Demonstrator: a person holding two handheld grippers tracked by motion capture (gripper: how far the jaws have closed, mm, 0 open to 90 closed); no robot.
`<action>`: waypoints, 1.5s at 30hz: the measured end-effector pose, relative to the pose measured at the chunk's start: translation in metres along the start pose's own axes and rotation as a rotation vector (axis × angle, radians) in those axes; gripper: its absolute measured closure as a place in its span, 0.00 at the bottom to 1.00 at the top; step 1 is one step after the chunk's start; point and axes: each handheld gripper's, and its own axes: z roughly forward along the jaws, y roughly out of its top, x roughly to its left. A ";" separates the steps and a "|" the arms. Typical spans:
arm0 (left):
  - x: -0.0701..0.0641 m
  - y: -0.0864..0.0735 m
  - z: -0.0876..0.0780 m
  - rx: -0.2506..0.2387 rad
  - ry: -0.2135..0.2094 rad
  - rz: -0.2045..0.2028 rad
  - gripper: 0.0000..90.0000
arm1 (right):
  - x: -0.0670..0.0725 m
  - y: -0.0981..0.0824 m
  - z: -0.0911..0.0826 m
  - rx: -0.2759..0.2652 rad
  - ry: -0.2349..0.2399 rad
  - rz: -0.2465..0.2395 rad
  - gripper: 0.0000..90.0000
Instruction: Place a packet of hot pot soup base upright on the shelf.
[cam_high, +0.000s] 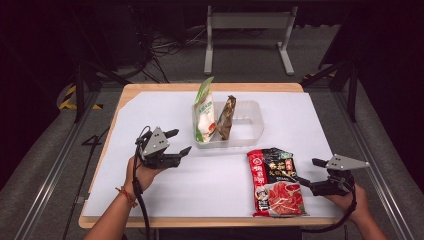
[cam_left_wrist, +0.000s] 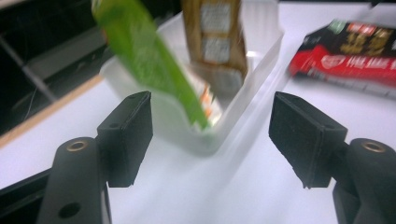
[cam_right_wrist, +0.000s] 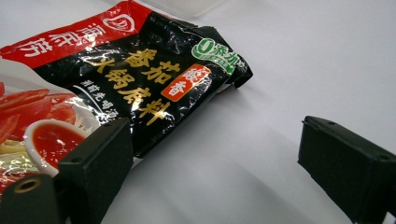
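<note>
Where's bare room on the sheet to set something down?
Free: the white sheet between left gripper and red pouch; also the clear tray's right half. Crowded: tray's left end with green pouch and brown pouch.

Wooden table with rounded corners, covered almost wholly by a white sheet, wood showing along the far edge and left edge. Clear plastic tray resting on the sheet near the middle of the far edge, with a green packet and a brown packet standing upright in its left end. Red-and-black sauce packet lying flat on the sheet toward the near right corner, just short of the near edge, apart from the tray
</note>
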 end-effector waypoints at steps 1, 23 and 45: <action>0.000 -0.003 -0.001 0.015 0.007 -0.005 0.34 | 0.000 0.000 0.000 0.000 0.000 0.000 0.11; -0.004 -0.063 -0.020 0.202 -0.047 -0.142 0.17 | 0.000 0.004 -0.003 -0.014 0.045 0.017 0.14; -0.015 -0.080 -0.033 0.166 -0.068 -0.177 0.13 | -0.009 0.065 0.030 0.030 0.159 -0.003 0.15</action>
